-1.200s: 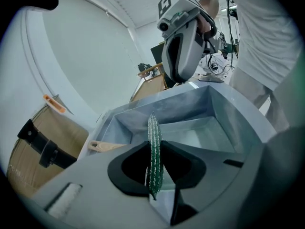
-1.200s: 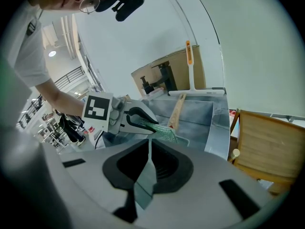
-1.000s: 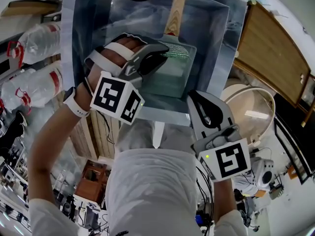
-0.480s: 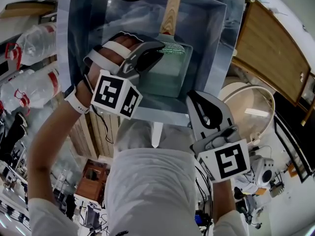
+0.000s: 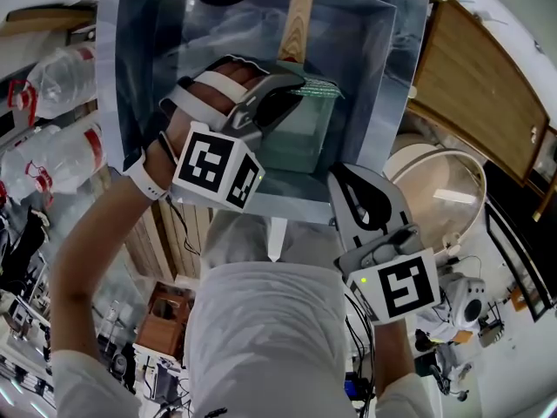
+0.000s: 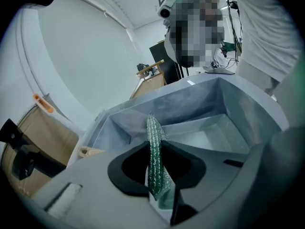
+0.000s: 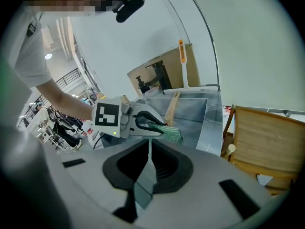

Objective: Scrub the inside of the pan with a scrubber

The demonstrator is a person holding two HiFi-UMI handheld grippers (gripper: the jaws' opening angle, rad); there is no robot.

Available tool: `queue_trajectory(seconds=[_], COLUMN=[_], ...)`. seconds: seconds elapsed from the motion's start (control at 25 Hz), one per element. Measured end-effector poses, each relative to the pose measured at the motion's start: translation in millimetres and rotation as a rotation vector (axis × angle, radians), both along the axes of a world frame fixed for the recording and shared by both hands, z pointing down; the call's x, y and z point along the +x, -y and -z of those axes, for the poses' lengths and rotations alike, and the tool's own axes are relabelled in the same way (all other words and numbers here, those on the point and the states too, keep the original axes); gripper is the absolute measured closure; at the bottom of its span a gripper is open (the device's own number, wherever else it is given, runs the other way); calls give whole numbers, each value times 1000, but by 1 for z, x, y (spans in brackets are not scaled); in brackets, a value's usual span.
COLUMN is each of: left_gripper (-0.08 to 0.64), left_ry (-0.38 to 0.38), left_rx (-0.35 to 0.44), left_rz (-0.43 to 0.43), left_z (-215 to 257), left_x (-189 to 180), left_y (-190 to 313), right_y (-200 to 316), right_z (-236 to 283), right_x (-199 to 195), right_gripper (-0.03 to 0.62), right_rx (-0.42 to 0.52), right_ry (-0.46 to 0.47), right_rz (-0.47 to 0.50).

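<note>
Two tongs in view: we see the left tongs [image 5: 294, 90] clenched on the green mesh scrubber [image 5: 319, 91], which sits at the far rim of the square pan [image 5: 300, 142]; we cannot tell if it touches. The pan lies in a steel basin [image 5: 396, 68], its wooden handle [image 5: 296, 16] pointing away from the person. The right tongs [image 5: 342, 181] are pressed together on nothing, by the basin's near edge

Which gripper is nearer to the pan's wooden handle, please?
Left. The left gripper, shut on the green scrubber, is over the pan, close to the wooden handle; the right gripper, shut, is at the near edge of the sink.
</note>
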State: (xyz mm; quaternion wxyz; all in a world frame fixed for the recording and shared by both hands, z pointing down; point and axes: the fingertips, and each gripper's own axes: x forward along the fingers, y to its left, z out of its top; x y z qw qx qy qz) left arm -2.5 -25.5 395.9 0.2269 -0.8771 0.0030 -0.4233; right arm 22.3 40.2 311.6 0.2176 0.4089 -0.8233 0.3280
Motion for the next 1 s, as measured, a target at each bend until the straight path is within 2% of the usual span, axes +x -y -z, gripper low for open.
queue_trajectory(seconds=[0.16, 0.36, 0.56, 1.0], left_gripper=[482, 482, 482, 482], left_ry=[5, 46, 88, 145], left_rx=[-1, -14, -48, -136], left_rz=[-22, -109, -182, -281], left_z=[0, -2, -9, -19], left_x=[-1, -4, -6, -7], left_y=[-3, -20, -46, -85], right_y=[0, -1, -3, -7], right_z=[-1, 0, 0, 0], right_x=[0, -3, -5, -5], right_gripper=[575, 575, 575, 575], right_rx=[-3, -4, -3, -4], right_ry=[-1, 1, 0, -1], right_rz=[0, 7, 10, -1])
